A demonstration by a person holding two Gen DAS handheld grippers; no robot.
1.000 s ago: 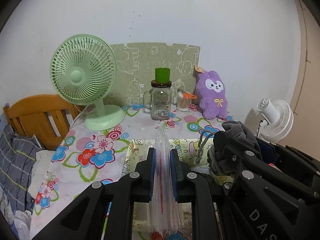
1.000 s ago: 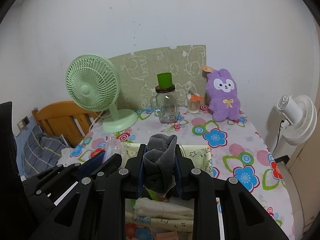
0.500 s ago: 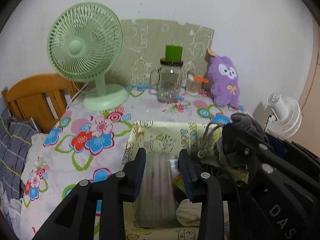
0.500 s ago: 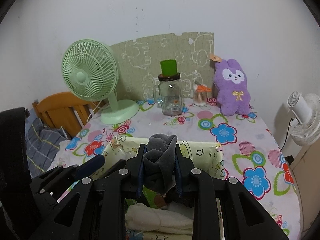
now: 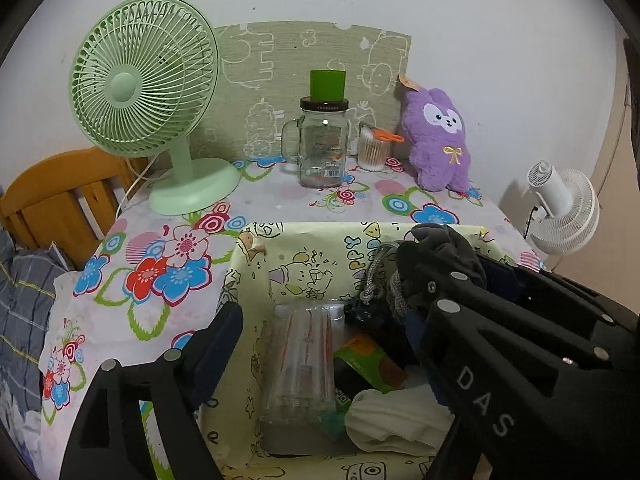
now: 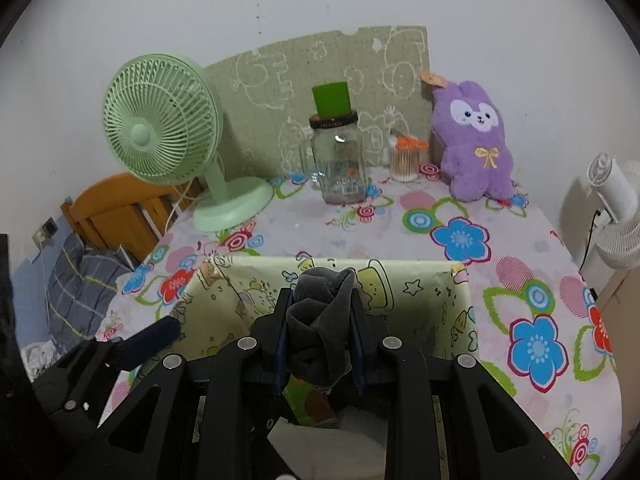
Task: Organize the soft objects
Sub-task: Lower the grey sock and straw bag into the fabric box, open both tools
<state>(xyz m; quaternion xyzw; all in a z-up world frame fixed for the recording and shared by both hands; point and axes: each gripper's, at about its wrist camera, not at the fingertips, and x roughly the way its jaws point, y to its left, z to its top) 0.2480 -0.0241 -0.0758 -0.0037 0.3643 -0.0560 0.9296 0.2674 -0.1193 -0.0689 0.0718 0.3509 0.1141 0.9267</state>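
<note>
My right tongs pinch the rolled dark grey cloth above the pale yellow cartoon-print fabric bin; my left tongs hang spread over the clear plastic packet, seemingly resting inside. I should lower well in, then release.

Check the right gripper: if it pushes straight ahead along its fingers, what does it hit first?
Probably the far wall of the yellow cartoon-print box. The right gripper, shut on the grey cloth, points at that wall just past the cloth. Depth is hard to judge; angled higher, it would clear the rim toward the glass jar.
</note>
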